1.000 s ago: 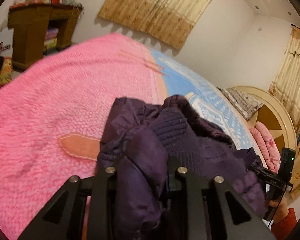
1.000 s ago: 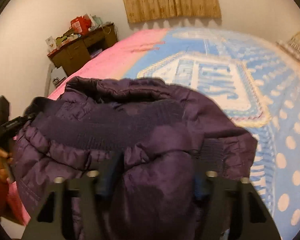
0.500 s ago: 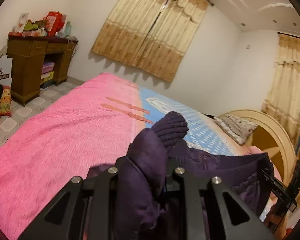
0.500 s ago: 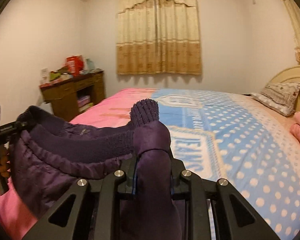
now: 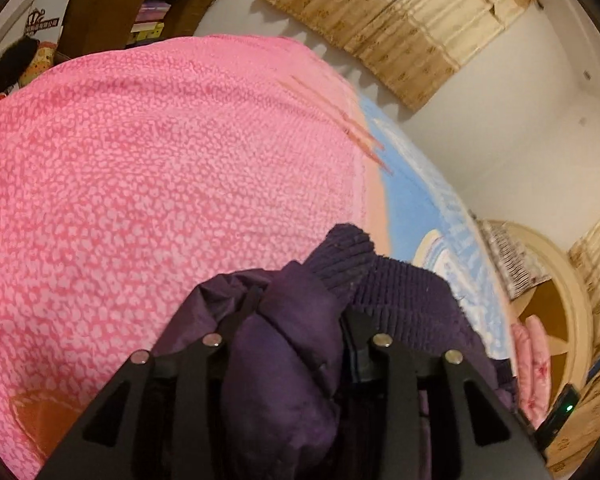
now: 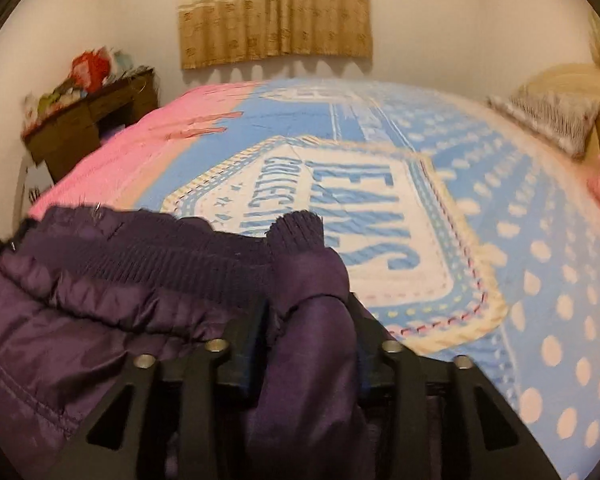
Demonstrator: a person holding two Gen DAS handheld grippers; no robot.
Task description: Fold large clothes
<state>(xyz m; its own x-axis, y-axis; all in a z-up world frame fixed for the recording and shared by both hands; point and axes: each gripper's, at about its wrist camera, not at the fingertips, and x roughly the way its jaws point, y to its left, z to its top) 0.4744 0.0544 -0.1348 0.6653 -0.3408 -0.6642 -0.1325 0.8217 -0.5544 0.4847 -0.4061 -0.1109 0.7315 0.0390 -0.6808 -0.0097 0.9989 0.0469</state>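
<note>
Left wrist: your left tool [image 5: 296, 316] pinches the purple jacket [image 5: 400, 300] cuff | right tool [image 6: 308, 320] clamps the other | jacket hangs over bed [image 6: 540, 240], 12 o'clock | risk: slick padding slips, fold skews.

Between the black left tongs [image 5: 296, 320] bulged a dark purple quilted jacket [image 5: 284, 380] with a ribbed knit cuff [image 5: 348, 252]. Ahead of them spread a pink mottled fleece blanket [image 5: 160, 180]. Beyond the black right tongs [image 6: 308, 320], a pale-blue bedspread [image 6: 540, 280] carried cream dots and blue lettering on white.
</note>
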